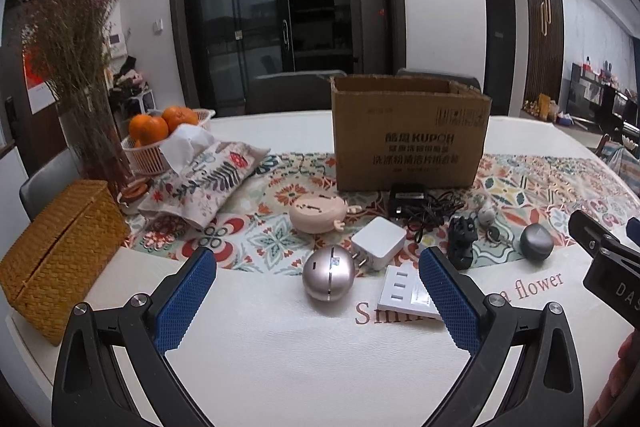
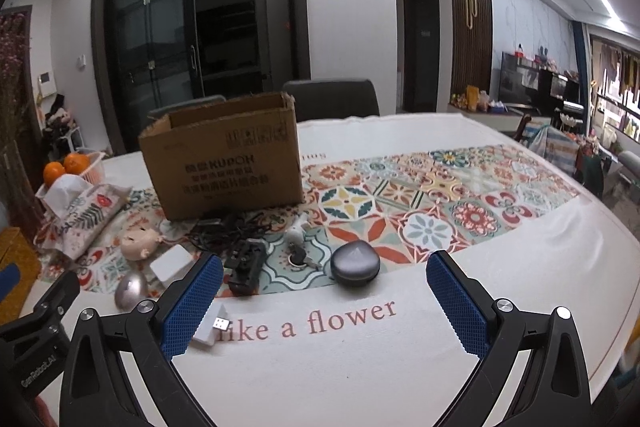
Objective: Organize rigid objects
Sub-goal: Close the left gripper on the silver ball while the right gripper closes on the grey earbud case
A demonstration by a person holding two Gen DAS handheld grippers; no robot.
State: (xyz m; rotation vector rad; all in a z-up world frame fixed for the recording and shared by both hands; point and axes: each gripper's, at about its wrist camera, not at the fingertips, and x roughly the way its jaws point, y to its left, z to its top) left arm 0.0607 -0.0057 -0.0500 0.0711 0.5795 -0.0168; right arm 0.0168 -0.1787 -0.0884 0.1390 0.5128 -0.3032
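**A:** Your left gripper [image 1: 318,297] hovers low over the white tablecloth [image 1: 280,355], jaws spread wide and holding nothing. The shiny silver egg-shaped gadget [image 1: 329,273] lies on the cloth between its blue pads [image 1: 186,301].

**B:** And your right gripper [image 2: 324,301] sits level beside it, jaws just as wide and empty. The dark grey rounded-triangle case [image 2: 355,263] lies just ahead of it, at the edge of the patterned runner [image 2: 440,195].

**A:** The open brown cardboard box [image 1: 410,135] stands upright on the runner, at the back. In front of it, from your left view: a pale pink rounded toy [image 1: 318,213], a white square plug adapter [image 1: 379,242], a black power brick with tangled cable [image 1: 420,205], a small black clamp-like part [image 1: 460,239] and a flat white panel with three slots [image 1: 404,293].

**B:** That panel is partly hidden behind your left gripper's right finger. In the right view something white with a USB plug [image 2: 212,327] shows beside the right gripper's left pad; it may be the same panel, but you can't tell for sure.

**A:** The keys [image 2: 298,259] between clamp and case are small and hard to make out.

**B:** The box's inside is out of sight from both cameras.
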